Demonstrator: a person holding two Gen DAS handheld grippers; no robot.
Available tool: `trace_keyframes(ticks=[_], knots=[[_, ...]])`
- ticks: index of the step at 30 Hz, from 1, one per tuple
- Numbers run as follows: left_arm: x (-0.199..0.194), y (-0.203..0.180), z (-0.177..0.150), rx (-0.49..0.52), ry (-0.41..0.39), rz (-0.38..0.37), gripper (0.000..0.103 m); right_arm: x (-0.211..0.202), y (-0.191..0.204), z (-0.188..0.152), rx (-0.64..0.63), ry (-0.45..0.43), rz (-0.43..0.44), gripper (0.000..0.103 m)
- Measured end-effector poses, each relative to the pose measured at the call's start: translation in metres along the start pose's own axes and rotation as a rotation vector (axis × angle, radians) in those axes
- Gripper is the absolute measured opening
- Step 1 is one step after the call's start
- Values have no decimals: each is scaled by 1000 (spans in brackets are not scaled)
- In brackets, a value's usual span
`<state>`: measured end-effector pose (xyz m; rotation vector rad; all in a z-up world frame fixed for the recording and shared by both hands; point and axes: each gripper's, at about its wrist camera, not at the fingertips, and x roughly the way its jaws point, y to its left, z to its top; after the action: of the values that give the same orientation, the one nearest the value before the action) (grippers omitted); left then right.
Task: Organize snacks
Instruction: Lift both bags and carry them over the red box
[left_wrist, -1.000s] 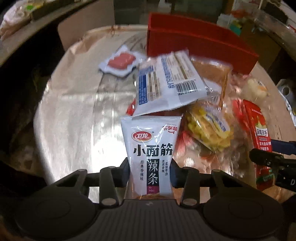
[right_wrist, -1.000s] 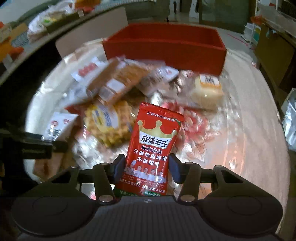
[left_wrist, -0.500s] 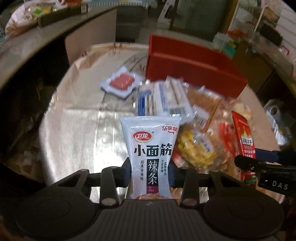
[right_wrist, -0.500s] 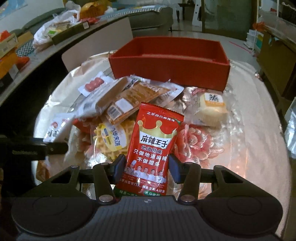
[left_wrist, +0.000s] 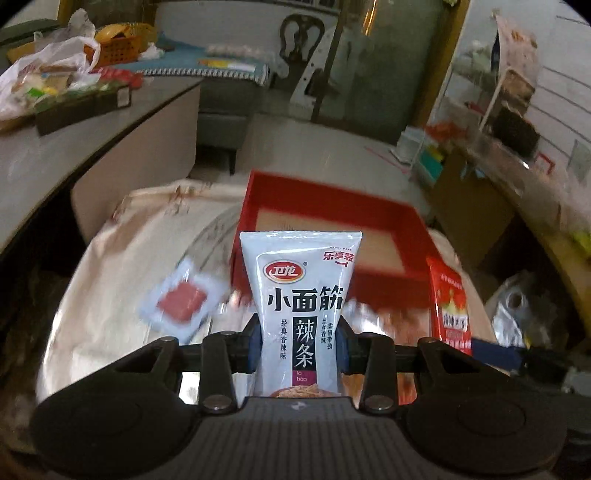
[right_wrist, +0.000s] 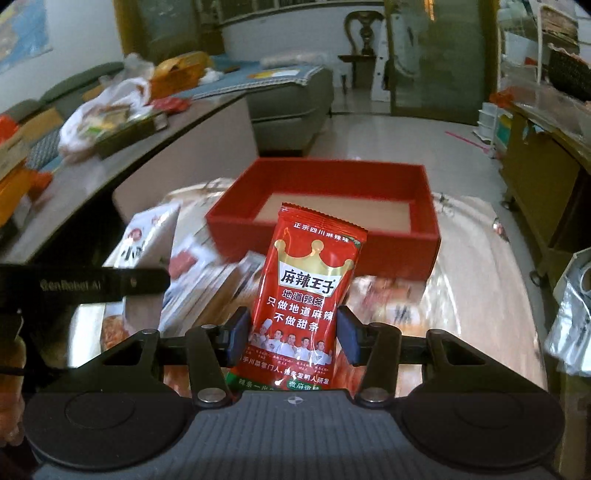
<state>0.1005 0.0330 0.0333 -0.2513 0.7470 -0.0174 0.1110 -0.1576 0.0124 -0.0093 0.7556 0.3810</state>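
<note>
Left wrist view, upright white snack packet (left_wrist: 301, 314), black Chinese lettering, red logo

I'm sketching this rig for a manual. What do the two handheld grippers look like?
Both match: left gripper and right gripper have a ribbed dark-grey body, round side discs, black linkage arms with silver rivets and blue finger pads. The left one's side bar carries pale lettering. No cables or sleeves show.

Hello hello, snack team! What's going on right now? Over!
Left gripper shut on white packet. Right gripper shut on red packet. Red box ahead, empty. Nothing in the way.
</note>
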Motion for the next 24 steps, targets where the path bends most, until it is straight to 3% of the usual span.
trace_keyframes(ticks=[10,24], knots=[[51,-11,51,3,-26,15,32,37,-14,58,0,-56,-7,58],[117,-36,94,74,-43,77,32,90,-42,97,9,-45,-68,58]])
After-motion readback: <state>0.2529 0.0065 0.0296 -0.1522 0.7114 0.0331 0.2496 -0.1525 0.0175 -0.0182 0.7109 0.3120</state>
